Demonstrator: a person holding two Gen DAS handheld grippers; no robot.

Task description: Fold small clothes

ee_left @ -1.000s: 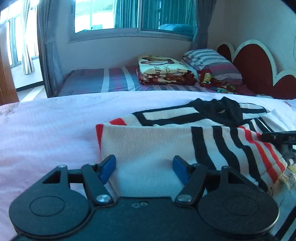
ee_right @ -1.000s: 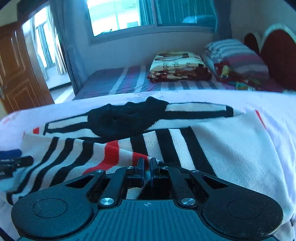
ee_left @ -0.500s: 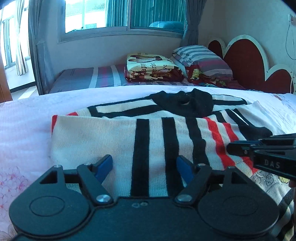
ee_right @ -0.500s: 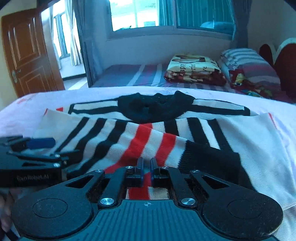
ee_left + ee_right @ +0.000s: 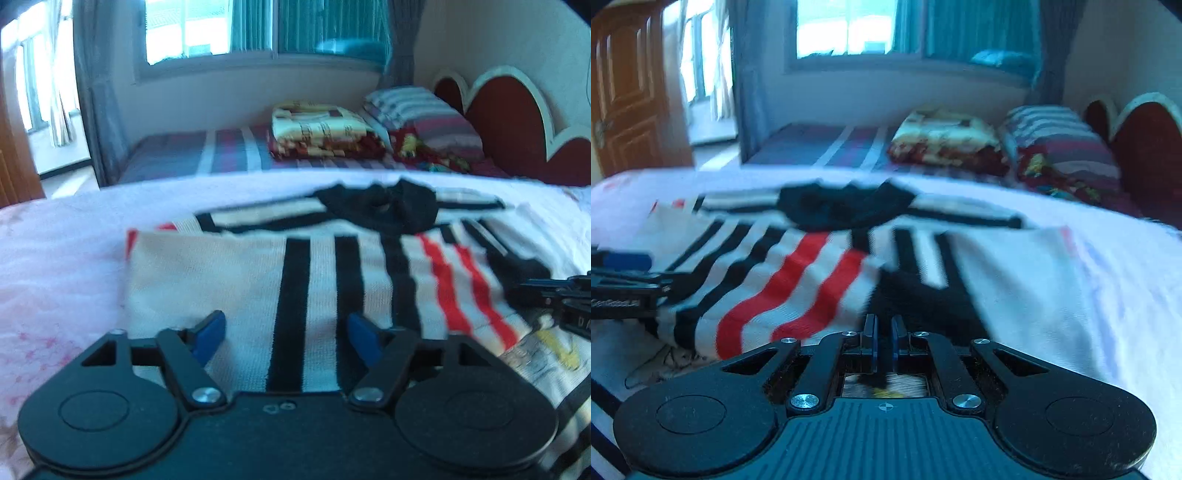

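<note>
1. Left gripper (image 5: pixel 286 334), angled down at lower centre, fingers apart and closing over the sweater (image 5: pixel 229 280), not pressing it.
2. Right gripper (image 5: pixel 882 341), angled down, fingers pinched on the sweater's edge.
3. Sweater lies mid-frame on the bed (image 5: pixel 55 258).

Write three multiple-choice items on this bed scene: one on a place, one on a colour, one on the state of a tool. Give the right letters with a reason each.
1. Where does the folded patterned blanket lie?
A. on the far striped bed, beside the pillow
B. on the striped sweater
C. on the floor by the door

2. Which stripe colours does the sweater show on its cream knit?
A. green and yellow
B. black and red
C. blue only

3. How do the right tool's jaws stand?
A. wide apart over bare sheet
B. out of view
C. shut on the sweater

Answers:
1 A: it sits on the far bed next to the striped pillow.
2 B: black and red bands cross the cream knit.
3 C: the pads pinch the sweater's dark edge.
</note>
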